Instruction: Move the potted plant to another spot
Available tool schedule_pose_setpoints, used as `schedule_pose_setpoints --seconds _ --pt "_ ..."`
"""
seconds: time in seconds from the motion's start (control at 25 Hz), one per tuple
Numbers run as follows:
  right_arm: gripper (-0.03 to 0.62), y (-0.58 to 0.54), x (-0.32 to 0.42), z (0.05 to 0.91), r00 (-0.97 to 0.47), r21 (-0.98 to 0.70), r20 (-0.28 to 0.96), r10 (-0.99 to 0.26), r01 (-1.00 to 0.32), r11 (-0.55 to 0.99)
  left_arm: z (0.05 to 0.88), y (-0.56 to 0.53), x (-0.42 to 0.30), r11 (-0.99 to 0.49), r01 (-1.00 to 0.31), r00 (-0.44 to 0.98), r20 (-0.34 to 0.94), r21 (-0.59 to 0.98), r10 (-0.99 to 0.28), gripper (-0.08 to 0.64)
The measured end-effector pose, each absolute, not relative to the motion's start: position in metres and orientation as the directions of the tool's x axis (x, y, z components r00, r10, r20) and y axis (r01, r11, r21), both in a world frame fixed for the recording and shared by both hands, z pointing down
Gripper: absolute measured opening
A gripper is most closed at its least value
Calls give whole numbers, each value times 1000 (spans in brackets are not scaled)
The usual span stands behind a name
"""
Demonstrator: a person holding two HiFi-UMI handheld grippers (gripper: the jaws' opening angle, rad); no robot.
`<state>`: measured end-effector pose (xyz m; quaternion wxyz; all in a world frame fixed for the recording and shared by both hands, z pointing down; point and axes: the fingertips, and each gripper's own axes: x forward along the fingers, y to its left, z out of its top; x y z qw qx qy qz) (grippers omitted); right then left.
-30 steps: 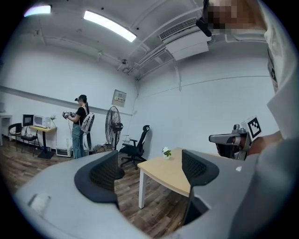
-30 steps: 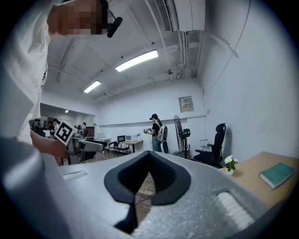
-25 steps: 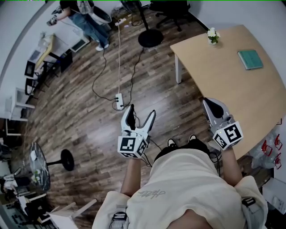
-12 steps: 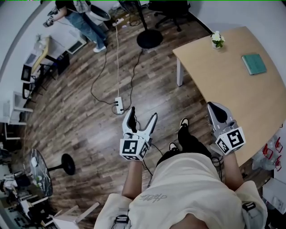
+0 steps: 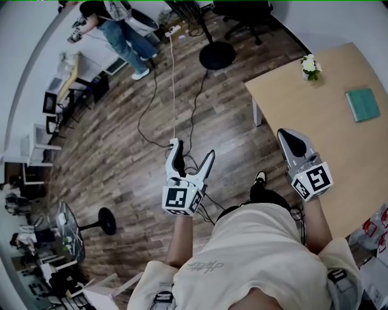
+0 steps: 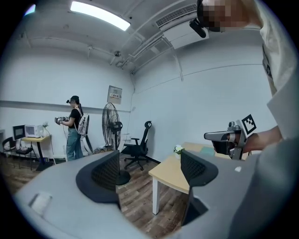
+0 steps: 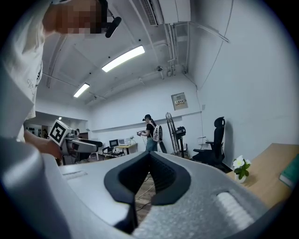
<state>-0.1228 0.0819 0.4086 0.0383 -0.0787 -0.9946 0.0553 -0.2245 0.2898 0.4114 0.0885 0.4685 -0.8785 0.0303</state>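
The potted plant (image 5: 311, 65), a small white pot with white flowers, stands on the far corner of the light wooden table (image 5: 321, 127). My left gripper (image 5: 193, 150) is held over the wooden floor, left of the table, open with nothing between its jaws. My right gripper (image 5: 289, 137) hovers over the table's near part, shut and empty, well short of the plant. The left gripper view shows the plant (image 6: 178, 150) far off between the open pads (image 6: 106, 175). In the right gripper view the plant (image 7: 240, 167) is at the right, beyond the shut right gripper (image 7: 149, 161).
A green book (image 5: 362, 104) lies on the table to the right of the plant. A fan's round base (image 5: 217, 54), an office chair (image 5: 242, 12) and cables (image 5: 173, 91) occupy the floor beyond. A person (image 5: 121, 30) stands far left. Another floor fan (image 5: 66, 236) is at the lower left.
The person holding the grippers has taken a step; the table and plant have shifted right and lower in the head view. Both grippers keep their pose and state.
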Motion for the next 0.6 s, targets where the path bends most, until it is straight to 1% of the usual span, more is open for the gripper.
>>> schedule_pose_setpoints --seconds 0.2,0.36,0.6 --pt "3 54 -143 414 -981 -127 78 177 166 978 406 253 -243 553 -833 -539 191 27 -820 416" --pt "3 36 -148 426 -984 -143 96 147 132 981 409 237 -248 541 -840 -523 207 38 -827 416" --pt "3 28 -169 435 -984 -133 131 124 107 985 422 232 -280 547 -834 -521 221 76 -824 411"
